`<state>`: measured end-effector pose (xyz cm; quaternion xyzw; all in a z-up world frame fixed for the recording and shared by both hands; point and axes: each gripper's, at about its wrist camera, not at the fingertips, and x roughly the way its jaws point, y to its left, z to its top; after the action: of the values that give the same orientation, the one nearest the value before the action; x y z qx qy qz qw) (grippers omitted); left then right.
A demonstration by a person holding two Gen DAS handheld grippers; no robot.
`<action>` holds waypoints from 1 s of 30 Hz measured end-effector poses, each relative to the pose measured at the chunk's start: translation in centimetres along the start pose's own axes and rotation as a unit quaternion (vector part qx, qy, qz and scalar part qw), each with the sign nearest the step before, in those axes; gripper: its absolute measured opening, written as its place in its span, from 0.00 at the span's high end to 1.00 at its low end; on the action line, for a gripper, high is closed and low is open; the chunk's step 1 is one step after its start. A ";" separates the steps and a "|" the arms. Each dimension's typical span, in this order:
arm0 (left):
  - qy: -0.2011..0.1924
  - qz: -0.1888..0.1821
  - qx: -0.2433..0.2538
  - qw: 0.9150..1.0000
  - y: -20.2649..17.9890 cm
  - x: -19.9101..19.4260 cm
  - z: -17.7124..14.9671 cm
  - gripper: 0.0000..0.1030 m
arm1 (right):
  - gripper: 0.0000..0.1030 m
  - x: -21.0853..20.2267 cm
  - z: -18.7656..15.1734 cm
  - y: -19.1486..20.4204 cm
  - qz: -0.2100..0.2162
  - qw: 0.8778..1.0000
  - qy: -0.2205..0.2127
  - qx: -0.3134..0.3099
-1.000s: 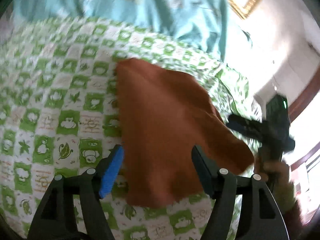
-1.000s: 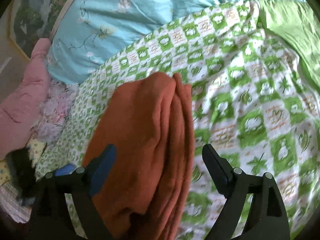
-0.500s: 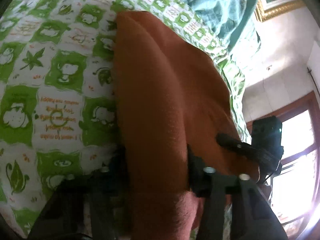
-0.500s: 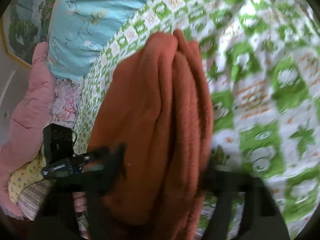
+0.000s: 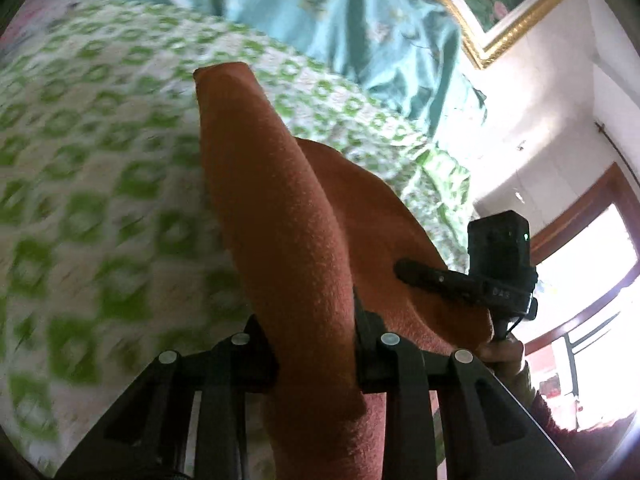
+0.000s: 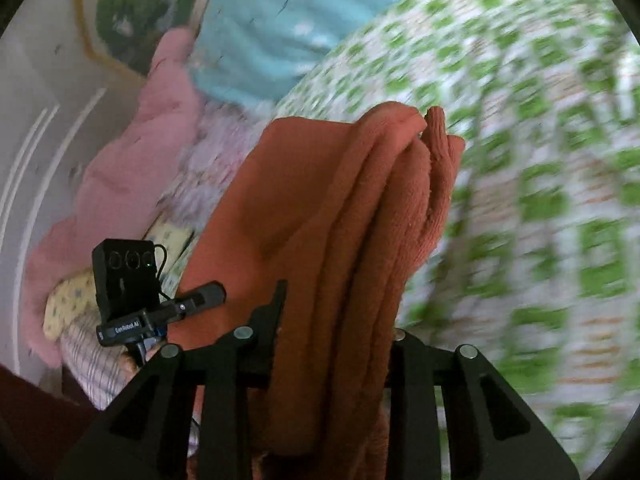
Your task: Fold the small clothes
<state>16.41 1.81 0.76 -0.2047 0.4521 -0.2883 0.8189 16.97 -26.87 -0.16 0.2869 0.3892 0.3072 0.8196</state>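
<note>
The right gripper [image 6: 334, 320] is closing its jaws on a bunched rust-orange cloth [image 6: 360, 216] above a green-checked bedspread [image 6: 540, 160]. The left gripper [image 6: 218, 294] pinches its far edge beside a pink blanket [image 6: 132, 168].

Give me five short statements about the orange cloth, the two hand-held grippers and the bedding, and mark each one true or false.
1. The orange cloth sits between the fingers of the left hand-held gripper. True; its jaws are closing on it.
2. The right hand-held gripper has nothing between its fingers. False; the same cloth, in several layers, runs between them as the jaws close.
3. The bed cover under the cloth is plain blue. False; it is white with green checks.
4. A turquoise flowered quilt lies beyond the checked cover. True.
5. A pink padded item shows in the right wrist view. True.
</note>
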 end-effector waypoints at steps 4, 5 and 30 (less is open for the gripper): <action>0.027 0.010 -0.047 0.998 4.0 0.4 -2.2 0.69 | 0.70 3.9 -1.7 0.2 -0.010 0.999 0.046 -0.001; 0.028 0.004 -0.058 0.998 4.7 0.5 -2.5 0.68 | 0.70 4.4 -2.0 0.2 -0.019 0.998 0.052 -0.003; -0.071 0.079 -0.034 0.994 9.7 5.5 15.1 0.94 | 0.47 -3.1 -3.2 1.5 -0.131 0.991 -0.033 0.003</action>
<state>34.50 6.60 -0.84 -0.2163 0.4169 -0.1923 0.8617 12.39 -27.40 0.60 0.2460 0.3972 0.1860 0.8644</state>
